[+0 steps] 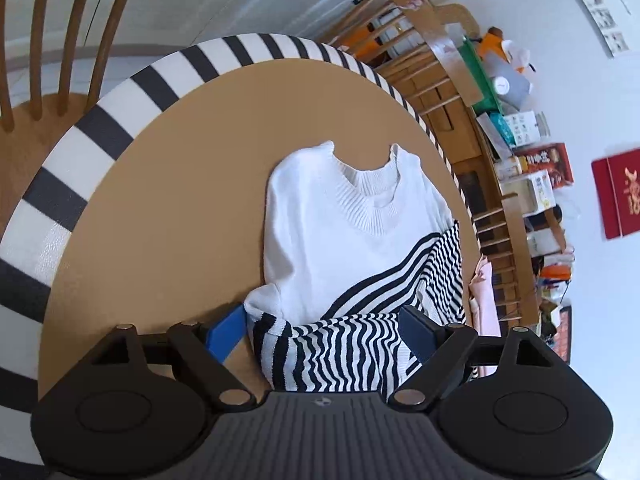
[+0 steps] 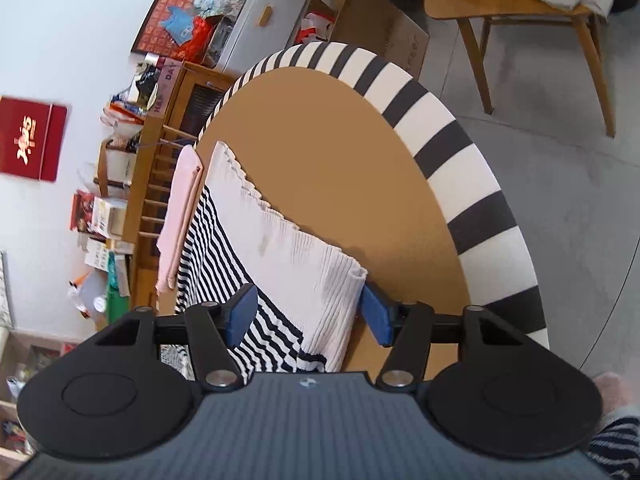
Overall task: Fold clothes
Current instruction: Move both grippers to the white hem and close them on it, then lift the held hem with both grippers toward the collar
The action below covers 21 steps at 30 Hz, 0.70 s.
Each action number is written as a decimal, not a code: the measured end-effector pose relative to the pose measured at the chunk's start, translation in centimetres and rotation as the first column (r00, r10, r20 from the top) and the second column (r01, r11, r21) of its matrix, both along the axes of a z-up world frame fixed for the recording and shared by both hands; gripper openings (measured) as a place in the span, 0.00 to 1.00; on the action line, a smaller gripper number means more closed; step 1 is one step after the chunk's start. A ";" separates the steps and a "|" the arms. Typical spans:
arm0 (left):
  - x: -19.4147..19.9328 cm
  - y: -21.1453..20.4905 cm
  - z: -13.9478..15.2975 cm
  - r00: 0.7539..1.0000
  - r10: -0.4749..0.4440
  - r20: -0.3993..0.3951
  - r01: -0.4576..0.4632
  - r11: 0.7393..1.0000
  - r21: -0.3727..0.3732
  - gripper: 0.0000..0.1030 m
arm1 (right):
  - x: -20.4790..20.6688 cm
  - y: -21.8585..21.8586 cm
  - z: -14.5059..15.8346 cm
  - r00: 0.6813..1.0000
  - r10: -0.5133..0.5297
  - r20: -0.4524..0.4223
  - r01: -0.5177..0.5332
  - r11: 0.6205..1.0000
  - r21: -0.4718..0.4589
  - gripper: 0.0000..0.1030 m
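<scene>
Two grippers bracket a half-folded sweater (image 1: pixel 332 240) on the table (image 1: pixel 160 208): left gripper (image 1: pixel 320 330) wide, right gripper (image 2: pixel 308 316) narrower (neither visibly clamped); final folds remain.

White knit sweater (image 1: pixel 340 232) with black-striped lower part, partly folded, flat on round table (image 1: pixel 160 200)

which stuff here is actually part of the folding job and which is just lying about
Part of the job:
- sweater, white with black stripes, lying on the table
- left gripper and right gripper, each straddling a sweater edge

Lying about:
- pink cloth at the table's edge
- wooden chair
- shelf clutter
- red box
</scene>
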<state>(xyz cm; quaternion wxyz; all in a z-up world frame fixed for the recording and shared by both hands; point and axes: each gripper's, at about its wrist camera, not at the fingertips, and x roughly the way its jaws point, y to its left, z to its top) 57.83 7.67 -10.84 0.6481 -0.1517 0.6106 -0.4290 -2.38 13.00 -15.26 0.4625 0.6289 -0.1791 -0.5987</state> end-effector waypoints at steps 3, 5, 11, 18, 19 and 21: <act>0.5 0.0 -0.3 0.999 0.002 -0.044 -0.002 1.000 -0.013 0.82 | 0.1 0.1 0.1 1.000 -0.007 -0.003 0.007 1.000 0.001 0.54; 0.8 -0.1 -0.7 0.996 0.002 -0.084 -0.004 1.000 -0.026 0.82 | 0.1 0.0 -0.3 0.999 -0.002 0.036 0.002 1.000 -0.001 0.53; 0.3 -0.3 -1.5 0.994 -0.025 -0.102 0.025 1.000 0.001 0.41 | 0.7 -0.1 0.0 1.000 0.019 -0.021 -0.018 1.000 0.025 0.37; 0.4 0.4 -2.9 0.995 -0.005 -0.105 0.008 1.000 0.023 0.08 | -0.1 0.7 -1.7 0.998 -0.034 0.053 0.031 0.998 0.055 0.03; 0.5 0.4 -2.8 0.996 0.003 -0.094 -0.001 1.000 0.025 0.07 | 0.1 0.7 -1.6 0.999 -0.031 0.042 0.028 0.998 0.055 0.03; 0.7 0.5 -2.7 0.996 0.011 -0.090 -0.008 1.000 0.026 0.07 | 0.3 0.7 -1.5 0.999 -0.037 0.037 0.034 0.998 0.056 0.03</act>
